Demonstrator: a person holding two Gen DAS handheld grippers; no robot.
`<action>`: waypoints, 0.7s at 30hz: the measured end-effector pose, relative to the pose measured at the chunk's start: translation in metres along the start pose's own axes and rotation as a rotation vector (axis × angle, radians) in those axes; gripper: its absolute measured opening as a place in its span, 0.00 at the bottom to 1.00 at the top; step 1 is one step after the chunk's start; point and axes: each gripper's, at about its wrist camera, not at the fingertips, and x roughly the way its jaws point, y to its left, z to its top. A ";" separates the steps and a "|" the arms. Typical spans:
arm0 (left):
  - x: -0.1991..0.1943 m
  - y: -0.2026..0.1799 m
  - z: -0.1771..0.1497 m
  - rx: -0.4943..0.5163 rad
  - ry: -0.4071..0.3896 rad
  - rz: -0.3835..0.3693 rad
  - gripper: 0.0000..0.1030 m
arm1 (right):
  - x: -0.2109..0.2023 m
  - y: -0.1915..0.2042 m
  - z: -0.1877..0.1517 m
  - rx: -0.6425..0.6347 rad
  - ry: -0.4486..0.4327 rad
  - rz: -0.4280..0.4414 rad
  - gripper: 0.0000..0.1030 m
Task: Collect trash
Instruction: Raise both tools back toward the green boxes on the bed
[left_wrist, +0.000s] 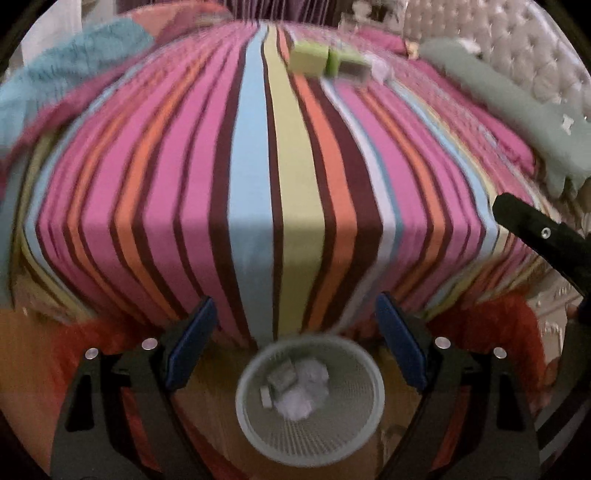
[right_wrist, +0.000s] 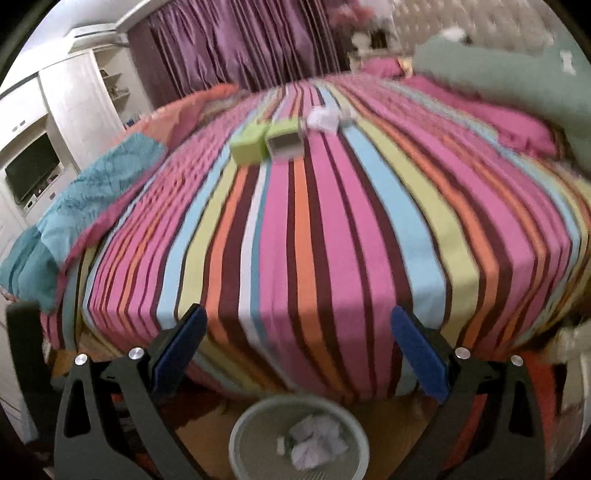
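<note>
A pale mesh waste basket (left_wrist: 251, 417) stands on the floor at the foot of the bed, with crumpled white paper (left_wrist: 306, 391) inside; it also shows in the right wrist view (right_wrist: 240, 435). My left gripper (left_wrist: 295, 343) is open and empty above the basket. My right gripper (right_wrist: 299, 339) is open and empty above the bed's foot edge. Far up the striped bed lie a green box (right_wrist: 248, 146), an open green box (right_wrist: 283, 142) and crumpled white paper (right_wrist: 323, 119); the left wrist view shows the boxes (left_wrist: 309, 59) too.
The striped bedspread (right_wrist: 332, 229) fills both views. A teal blanket (right_wrist: 85, 206) lies at the left, green pillows (right_wrist: 517, 77) and a tufted headboard (left_wrist: 498, 48) at the right. White cabinets with a TV (right_wrist: 31, 173) stand at the far left.
</note>
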 end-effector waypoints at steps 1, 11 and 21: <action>-0.003 0.000 0.007 0.003 -0.017 -0.001 0.83 | 0.001 0.000 0.008 -0.011 -0.019 -0.002 0.92; -0.004 0.004 0.085 -0.011 -0.116 -0.012 0.83 | 0.022 -0.003 0.045 -0.018 -0.045 -0.002 0.92; 0.018 0.004 0.134 -0.019 -0.129 -0.047 0.83 | 0.047 0.002 0.065 -0.069 -0.039 0.011 0.92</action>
